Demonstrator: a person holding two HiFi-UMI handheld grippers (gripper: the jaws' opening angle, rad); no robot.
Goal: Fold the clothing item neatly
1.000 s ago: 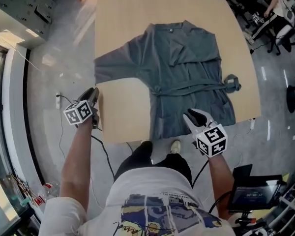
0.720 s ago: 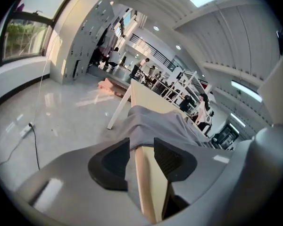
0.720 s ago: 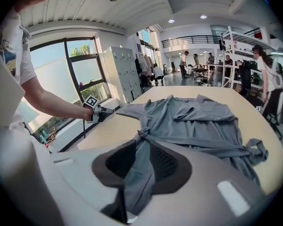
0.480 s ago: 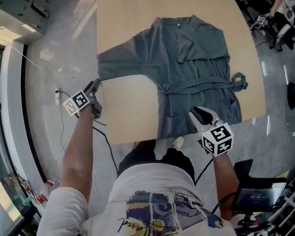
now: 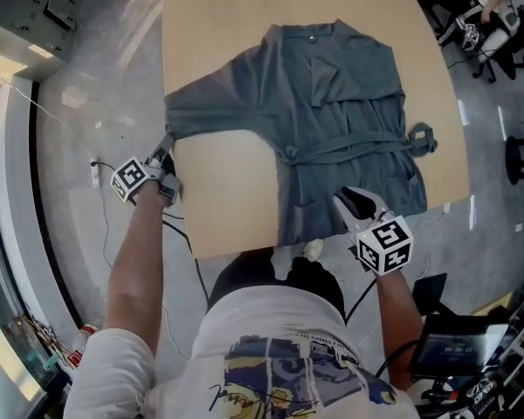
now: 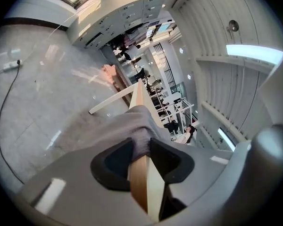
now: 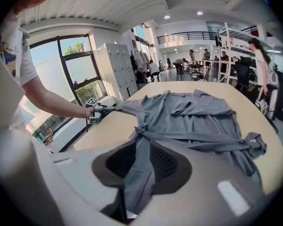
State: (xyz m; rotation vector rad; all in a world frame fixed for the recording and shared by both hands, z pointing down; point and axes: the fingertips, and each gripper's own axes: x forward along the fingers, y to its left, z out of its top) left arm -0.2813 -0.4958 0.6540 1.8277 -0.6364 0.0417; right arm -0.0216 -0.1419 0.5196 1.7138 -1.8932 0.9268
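The person wears a white short-sleeved T-shirt (image 5: 244,330), at the lower centre of the head view, printed across the front with blue, yellow and black artwork. Just above it in the frame are black trousers (image 5: 262,278) and one pale shoe (image 5: 313,250).

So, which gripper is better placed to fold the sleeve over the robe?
Left gripper: its jaws are closing on the sleeve at the table edge; the right gripper holds the hem.

The robe (image 5: 341,112) lies spread on the table (image 5: 231,195), sleeve (image 5: 201,112) reaching its left edge.
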